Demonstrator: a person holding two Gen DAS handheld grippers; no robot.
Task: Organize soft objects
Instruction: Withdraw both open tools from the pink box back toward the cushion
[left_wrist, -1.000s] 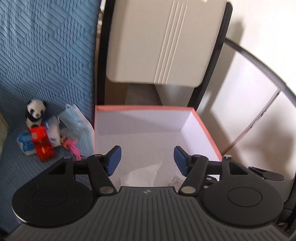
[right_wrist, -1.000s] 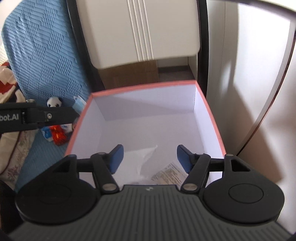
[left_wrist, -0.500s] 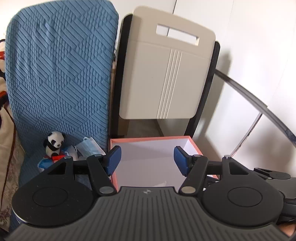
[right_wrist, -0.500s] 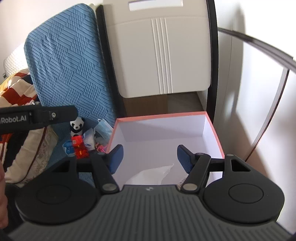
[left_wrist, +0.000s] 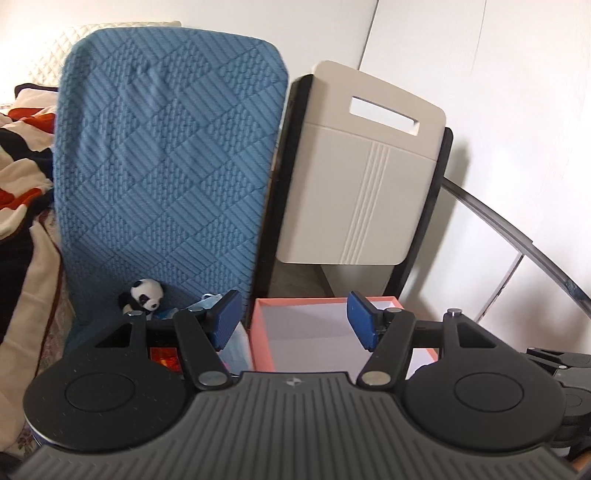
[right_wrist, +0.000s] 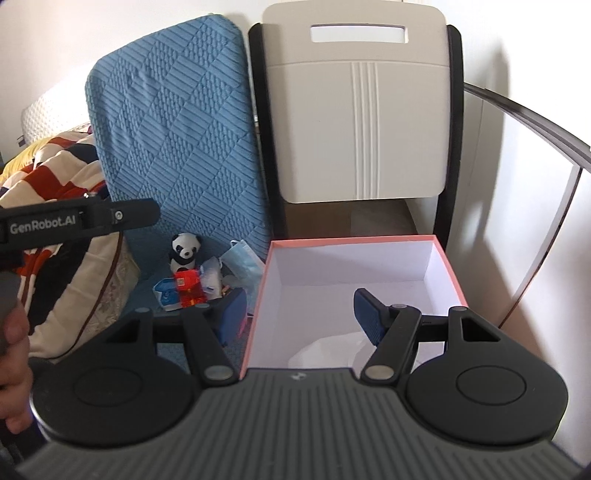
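A pink-rimmed box (right_wrist: 454, 273) with a white inside stands on the floor; a crumpled white soft thing (right_wrist: 325, 350) lies at its near end. Left of the box, on blue cloth, lie a small panda plush (right_wrist: 183, 253), a red packet (right_wrist: 189, 286), a blue face mask (right_wrist: 243, 260) and other small items. My right gripper (right_wrist: 301, 317) hovers open above the box's near left edge, nothing between its fingers. My left gripper (left_wrist: 295, 325) is open and empty above the box (left_wrist: 325, 301), with the panda (left_wrist: 146, 293) to its left. The left gripper's body (right_wrist: 74, 221) shows at the right view's left edge.
A blue quilted cushion (left_wrist: 166, 166) leans upright behind the pile. A beige folded chair (right_wrist: 358, 125) in a black frame stands behind the box. Bedding with red and dark stripes (right_wrist: 48, 166) lies at left. A white wall and a curved dark rail (right_wrist: 535, 118) are at right. A hand (right_wrist: 11, 362) shows at the left edge.
Both grippers have risen and drawn back from the box; the views now take in the whole cushion and chair. Both stay open the same width, empty throughout.
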